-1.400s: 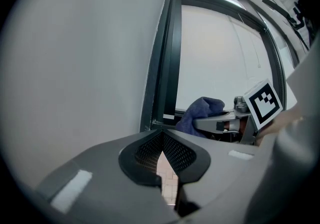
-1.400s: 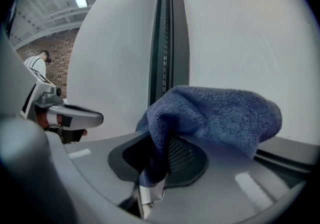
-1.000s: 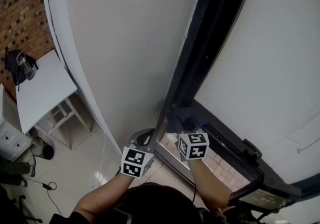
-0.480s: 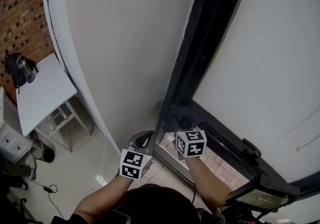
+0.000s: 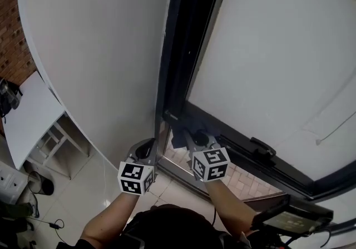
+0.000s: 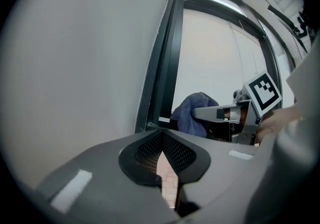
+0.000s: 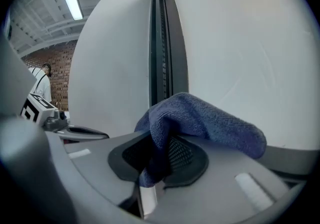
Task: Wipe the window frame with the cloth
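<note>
cloth (image 7: 205, 118): blue, ribbed weave
window frame (image 5: 183, 36): black
wall (image 5: 94, 48): white
marker cubes (image 5: 135, 178): black-and-white square pattern
brick wall (image 5: 6, 31): red-brown
table (image 5: 28, 117): white

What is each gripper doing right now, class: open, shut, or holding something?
Left gripper: shut, empty.
Right gripper: shut on the blue cloth.

The cloth (image 7: 200, 118) is a blue-grey terry rag, bunched into a soft lump. One fold is pinched between the jaws of the right hand-held gripper (image 7: 150, 165), and the rest bulges forward and over that gripper's right jaw. The window frame (image 5: 179, 48) is dark metal. Its upright rises straight ahead of the gripper, and its bottom rail runs off to the gripper's right. The cloth sits at the corner where the two meet.
</note>
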The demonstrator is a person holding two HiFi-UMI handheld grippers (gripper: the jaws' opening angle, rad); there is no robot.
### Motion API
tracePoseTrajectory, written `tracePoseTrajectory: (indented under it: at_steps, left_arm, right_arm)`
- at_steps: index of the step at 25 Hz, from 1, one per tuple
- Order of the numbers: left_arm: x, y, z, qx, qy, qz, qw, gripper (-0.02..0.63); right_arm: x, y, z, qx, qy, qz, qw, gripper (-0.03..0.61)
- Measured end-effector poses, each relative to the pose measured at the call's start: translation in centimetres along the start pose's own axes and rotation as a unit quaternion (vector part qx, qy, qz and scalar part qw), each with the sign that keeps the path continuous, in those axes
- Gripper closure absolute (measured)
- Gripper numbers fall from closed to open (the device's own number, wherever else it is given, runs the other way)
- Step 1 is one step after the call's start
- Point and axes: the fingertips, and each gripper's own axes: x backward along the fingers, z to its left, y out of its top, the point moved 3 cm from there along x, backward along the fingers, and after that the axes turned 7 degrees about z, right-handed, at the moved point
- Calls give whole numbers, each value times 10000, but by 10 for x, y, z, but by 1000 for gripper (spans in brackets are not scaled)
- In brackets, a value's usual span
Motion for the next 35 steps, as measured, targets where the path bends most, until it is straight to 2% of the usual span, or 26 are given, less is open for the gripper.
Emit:
tracePoseTrajectory:
  at_steps: [4,9,12,16,18,23,30,35]
  left_arm:
    - [-8,7,-22,13,-373,-97,9993,620]
    - [-28,23,-64,-10,-1004,-226,9947,620]
    - [-34,24,-94,-60,-1447,-188,9893,620]
    - [-40,28,-144,-411,-2110,-88,9766,620]
    - [-41,30,-165,-539,-2275,-54,9723,620]
    - [-34,36,-216,-727,-2344,-113,9694,620]
    - [-19,48,-285,-905,-2210,-212,9708,620]
    - [-3,58,-332,-1046,-2060,-296,9725,620]
  right_arm:
    - [39,-3,-11,-103,-165,-115,9997,512]
    - [103,-1,-45,-255,-656,-326,9970,512]
    - [139,-5,-62,-334,-945,-356,9943,512]
    - [191,-13,-83,-495,-1444,-388,9875,512]
    - [217,-15,-92,-529,-1631,-466,9841,512]
    - [281,-28,-116,-661,-1865,-653,9781,512]
    - [371,-39,-151,-789,-2178,-981,9678,512]
    - [421,-50,-161,-787,-2250,-1146,9644,512]
